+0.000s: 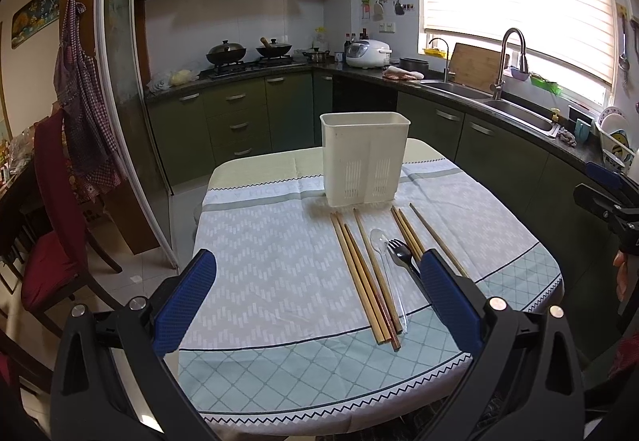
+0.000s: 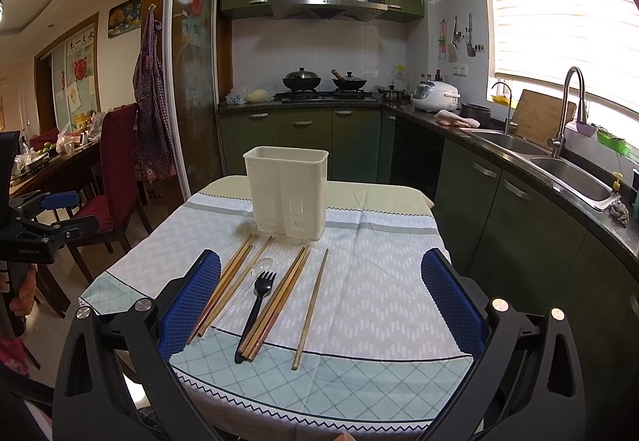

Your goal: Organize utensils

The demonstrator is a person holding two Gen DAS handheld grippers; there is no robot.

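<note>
- Kitchen table (image 1: 247,241), seen from the left wrist: the left gripper (image 1: 317,301) is held spread wide above the near edge of the tablecloth, with nothing between its blue pads (image 1: 187,305).
- Chopsticks (image 1: 359,277), a clear spoon (image 1: 385,265) and a black fork (image 1: 401,255) are laid in a loose row just in front of a white holder (image 1: 364,159), their ends pointed toward it, an arrangement judged to make a straight lift into the holder easy.
- Holder is stood upright near the far side of the table and, as far as can be seen, is not yet filled.
- Right gripper (image 1: 611,207) is glimpsed at the frame's right edge, off the table.
- Same table (image 2: 379,281), seen from the right wrist: the right gripper (image 2: 319,301) is likewise held fully parted and empty over the near edge, its blue pads (image 2: 453,301) apart on either side of the row.
- Fork (image 2: 259,299) is seen lying between two groups of chopsticks (image 2: 279,305), with the spoon (image 2: 259,267) just beside its tines and one single chopstick (image 2: 311,305) set apart to the right.
- Holder (image 2: 286,191) is shown standing beyond the utensils' far tips, close to but apparently not touching them.
- Left gripper (image 2: 52,213) is visible at the left edge, held off the table; its opening cannot be told from this view.
- Sorting is judged not yet begun.
</note>
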